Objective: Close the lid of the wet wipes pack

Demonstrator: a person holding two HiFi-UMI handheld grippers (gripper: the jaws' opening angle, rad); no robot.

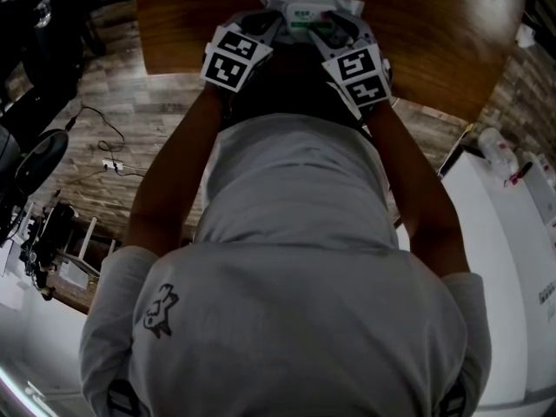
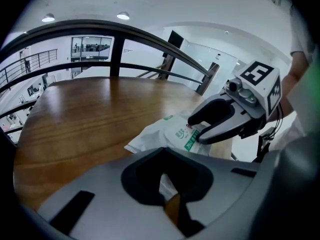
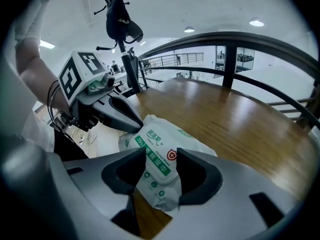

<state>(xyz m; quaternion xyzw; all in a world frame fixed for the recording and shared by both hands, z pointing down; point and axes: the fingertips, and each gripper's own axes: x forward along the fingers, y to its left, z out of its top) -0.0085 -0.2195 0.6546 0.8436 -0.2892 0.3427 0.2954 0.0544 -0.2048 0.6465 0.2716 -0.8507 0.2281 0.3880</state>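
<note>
1 pack [image 3: 159, 160] of wet wipes, white with green print, lying flat on the wood worktop [image 3: 240, 119] at its near edge, right in front of the person.

Print readable on it:
- "75%" in white on the green band across the lid [image 3: 161, 170]
- red shield with a white cross just beside that band
- Chinese characters above and on the band, plus small green icons lower down, all too small to read

1 lid, rigid white flap on the pack's top face. It lies flat against the pack, no raised edge visible.

2 grippers, both at the pack:
- right gripper [image 3: 161, 166]: fingers apart at a medium gap, straddling the lid. The green band shows between them. Not clamped on anything.
- left gripper [image 2: 167, 184]: fingers nearly together, a thin white sliver of the pack's edge in the gap, so it looks pinched on that edge. In the right gripper view its tips touch the pack's end away from the right one.

2 marker cubes, one per gripper, black-and-white squares: left cube [image 1: 233, 56], right cube [image 1: 360, 75]. No text on them, only patterns.

Head view: the person's white T-shirt [image 1: 295, 259] fills most of the frame, with 1 small dark figure logo on it and no lettering. Only the pack's far end shows past the grippers.
</note>
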